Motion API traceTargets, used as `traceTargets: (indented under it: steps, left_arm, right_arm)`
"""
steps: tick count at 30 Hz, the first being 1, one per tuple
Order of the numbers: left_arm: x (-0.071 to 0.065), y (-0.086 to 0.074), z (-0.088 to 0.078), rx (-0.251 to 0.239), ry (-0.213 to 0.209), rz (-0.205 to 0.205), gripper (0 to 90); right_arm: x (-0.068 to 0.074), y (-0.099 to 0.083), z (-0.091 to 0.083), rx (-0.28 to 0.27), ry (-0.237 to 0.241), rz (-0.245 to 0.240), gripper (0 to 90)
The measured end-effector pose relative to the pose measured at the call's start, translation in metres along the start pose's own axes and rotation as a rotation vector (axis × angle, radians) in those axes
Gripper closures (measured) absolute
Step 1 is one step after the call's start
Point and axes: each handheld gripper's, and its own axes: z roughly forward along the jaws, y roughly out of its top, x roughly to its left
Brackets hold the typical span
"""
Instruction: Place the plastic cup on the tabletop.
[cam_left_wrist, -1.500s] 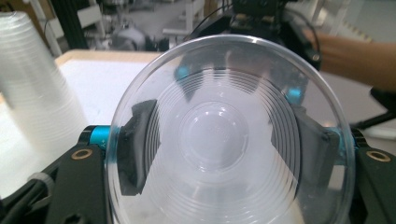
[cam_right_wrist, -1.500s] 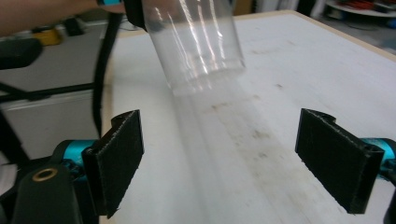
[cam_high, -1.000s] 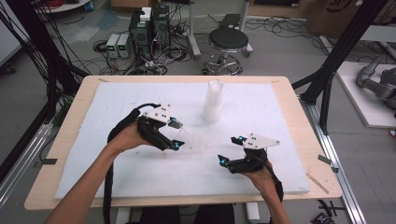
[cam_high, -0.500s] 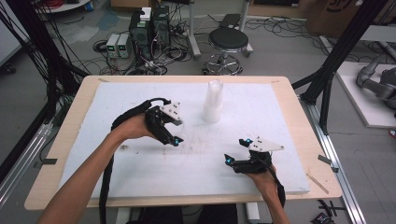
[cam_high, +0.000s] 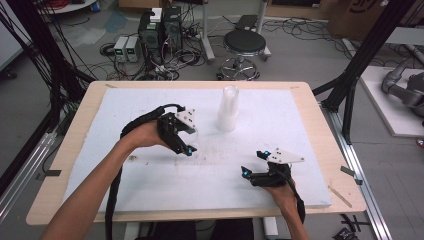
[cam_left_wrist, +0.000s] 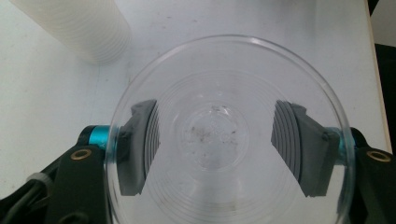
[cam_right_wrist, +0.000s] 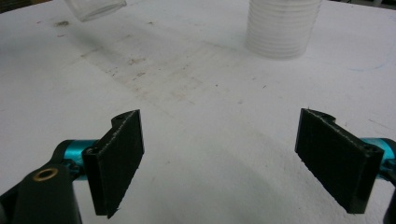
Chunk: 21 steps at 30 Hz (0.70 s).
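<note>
My left gripper (cam_high: 188, 146) is shut on a clear plastic cup (cam_left_wrist: 224, 135). In the left gripper view I look down into the cup's mouth, and both pads press its wall from outside. A tall stack of clear cups (cam_high: 227, 109) stands upright on the white board, just right of that gripper. The stack (cam_left_wrist: 77, 25) sits at the upper left of the left gripper view. My right gripper (cam_high: 254, 163) hovers low over the board's front right, open with nothing between its jaws. The right gripper (cam_right_wrist: 229, 154) faces the stack (cam_right_wrist: 282, 28), with the held cup (cam_right_wrist: 95, 8) farther left.
A white foam board (cam_high: 150, 185) covers a wooden table (cam_high: 65, 200). Black frame posts stand at both sides. On the floor beyond the table are a stool (cam_high: 244, 47), computer boxes and cables.
My right gripper has sunk a little toward the board and drifted slightly right. The left gripper has barely shifted, with the cup still in it.
</note>
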Motion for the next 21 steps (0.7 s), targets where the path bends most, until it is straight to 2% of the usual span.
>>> traceTargets:
  steps: [9,16,21]
  left_arm:
    - [0.002,-0.002,0.005,0.019,0.002,-0.006,32.0]
    - [0.006,0.000,0.022,0.093,-0.004,-0.013,32.0]
    - [0.006,0.000,0.032,0.106,-0.012,-0.016,32.0]
  right_arm:
    - [0.000,0.000,0.001,0.011,0.002,-0.008,15.2]
    - [0.000,0.000,0.002,0.013,0.001,-0.014,15.2]
    - [0.001,0.001,0.002,0.017,-0.001,-0.013,15.2]
